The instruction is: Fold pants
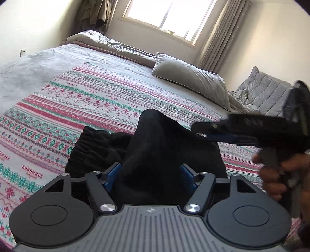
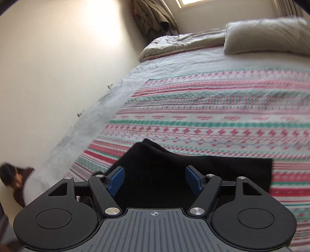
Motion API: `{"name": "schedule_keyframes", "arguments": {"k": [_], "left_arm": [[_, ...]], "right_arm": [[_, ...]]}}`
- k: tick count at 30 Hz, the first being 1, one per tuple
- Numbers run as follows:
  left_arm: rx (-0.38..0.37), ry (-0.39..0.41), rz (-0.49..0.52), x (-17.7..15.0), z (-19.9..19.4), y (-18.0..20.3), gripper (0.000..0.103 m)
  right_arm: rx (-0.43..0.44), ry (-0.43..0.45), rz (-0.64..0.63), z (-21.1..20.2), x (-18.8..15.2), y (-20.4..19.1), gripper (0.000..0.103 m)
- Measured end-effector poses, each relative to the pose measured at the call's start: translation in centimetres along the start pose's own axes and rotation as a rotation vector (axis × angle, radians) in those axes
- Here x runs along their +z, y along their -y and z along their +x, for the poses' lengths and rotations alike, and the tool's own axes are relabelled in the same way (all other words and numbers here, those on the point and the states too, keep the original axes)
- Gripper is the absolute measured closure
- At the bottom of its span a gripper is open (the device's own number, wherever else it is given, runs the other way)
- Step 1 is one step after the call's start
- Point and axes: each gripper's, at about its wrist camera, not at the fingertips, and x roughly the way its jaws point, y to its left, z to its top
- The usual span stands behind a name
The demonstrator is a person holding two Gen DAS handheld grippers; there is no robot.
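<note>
Black pants (image 1: 155, 147) are lying bunched on a patterned bedspread (image 1: 81, 100) with red, green and white bands, near the edge of the bed closest to both cameras. In the left wrist view the left gripper (image 1: 149, 174) is sitting with its blue pads (image 1: 112, 174) standing wide apart; a raised fold of dark cloth is rising between them, and the pads are not pressing on it. The right gripper (image 2: 155, 181) is showing the same wide stance, its blue pads (image 2: 117, 181) spread to either side of a flatter stretch of the pants (image 2: 193, 170) without gripping it. From the left camera, the right gripper (image 1: 228, 129) is reaching in from the right above the cloth, carried by a hand (image 1: 279, 174). Beyond the pants the bedspread is lying flat and open toward a grey pillow (image 1: 188, 79), a rumpled duvet (image 1: 108, 42) and a bright window (image 1: 168, 13) with curtains (image 1: 220, 34). A cream wall (image 2: 58, 67) is running along the far side of the bed.
</note>
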Motion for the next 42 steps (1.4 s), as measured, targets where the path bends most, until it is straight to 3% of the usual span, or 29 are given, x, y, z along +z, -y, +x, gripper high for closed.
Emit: {"name": "schedule_keyframes", "arguments": {"k": [5, 8, 10, 13, 17, 24, 27, 29, 32, 34, 35, 37, 38, 42], "left_arm": [[0.042, 0.017, 0.025, 0.2, 1.7, 1.1, 0.043], [0.076, 0.032, 0.023, 0.2, 2.2, 1.4, 0.057], [0.097, 0.040, 0.017, 0.2, 2.6, 1.3, 0.074], [0.103, 0.049, 0.011, 0.1, 2.5, 1.5, 0.087], [0.127, 0.071, 0.012, 0.3, 1.8, 2.1, 0.092], [0.137, 0.143, -0.041, 1.5, -0.4, 1.5, 0.093], [0.199, 0.178, -0.053, 2.0, -1.6, 0.7, 0.093], [0.287, 0.160, -0.031, 2.2, -1.5, 0.1, 0.093], [0.375, 0.091, -0.016, 1.6, 0.0, -1.5, 0.080], [0.368, 0.069, -0.022, 1.2, 0.6, -2.4, 0.068], [0.362, 0.073, -0.018, 1.1, 0.7, -2.6, 0.065], [0.364, 0.084, 0.001, 1.3, 0.8, -2.6, 0.041], [0.375, 0.091, 0.010, 1.3, 0.9, -2.8, 0.037], [0.359, 0.073, 0.023, 1.1, 1.3, -3.9, 0.028]], "right_arm": [[-0.071, 0.012, -0.127, -2.5, -1.9, -0.2, 0.024], [-0.099, 0.011, -0.155, -3.5, -3.3, 0.2, 0.023], [-0.113, 0.003, -0.152, -4.1, -4.2, 0.8, 0.023], [-0.127, -0.001, -0.148, -4.8, -5.4, 1.8, 0.020], [-0.171, 0.008, -0.173, -5.2, -6.9, 2.6, 0.018], [-0.082, -0.013, -0.074, -5.4, -8.0, 4.9, 0.018], [-0.079, -0.013, -0.069, -5.5, -8.0, 5.5, 0.018], [-0.084, -0.022, -0.069, -5.4, -7.8, 5.6, 0.018], [-0.073, -0.013, -0.080, -5.5, -7.6, 5.2, 0.018], [-0.034, 0.003, -0.101, -5.6, -7.9, 4.6, 0.018], [0.007, 0.005, -0.096, -5.4, -7.8, 4.4, 0.018], [0.127, -0.021, -0.006, -4.6, -7.9, 4.7, 0.014], [0.156, -0.040, 0.058, -4.0, -8.0, 4.9, 0.014], [0.105, -0.099, 0.183, -1.6, -8.7, 4.9, 0.014]]}}
